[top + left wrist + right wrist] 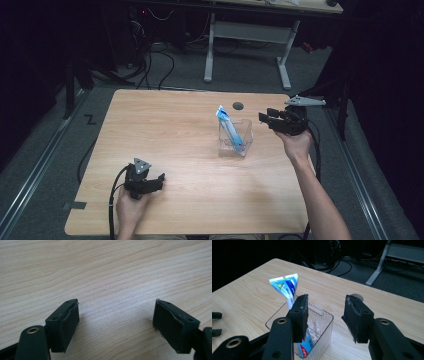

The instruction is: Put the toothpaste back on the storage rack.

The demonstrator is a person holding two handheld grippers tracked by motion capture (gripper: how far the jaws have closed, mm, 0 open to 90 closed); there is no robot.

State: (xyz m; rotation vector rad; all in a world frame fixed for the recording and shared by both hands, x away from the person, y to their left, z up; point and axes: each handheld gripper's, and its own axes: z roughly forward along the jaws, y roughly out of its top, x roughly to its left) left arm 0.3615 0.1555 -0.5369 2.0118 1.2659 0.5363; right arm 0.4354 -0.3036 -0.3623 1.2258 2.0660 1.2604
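A clear plastic box [242,141] stands upright right of the table's middle. A blue and white toothpaste tube [226,121] leans inside it, with its flat crimped end sticking up out of the top. My right gripper [263,120] hovers just right of the box, pointing at it, open and holding nothing. In the right gripper view, the tube [287,286] and the box [322,323] lie just beyond that gripper [327,308]. My left gripper [161,180] rests low at the table's front left, far from the box. It is open over bare wood [116,320].
The wooden table [165,125] has a round cable hole [238,106] behind the box. A white desk frame [247,35] and floor cables lie beyond the far edge. The right gripper's cable [316,145] hangs by the table's right edge.
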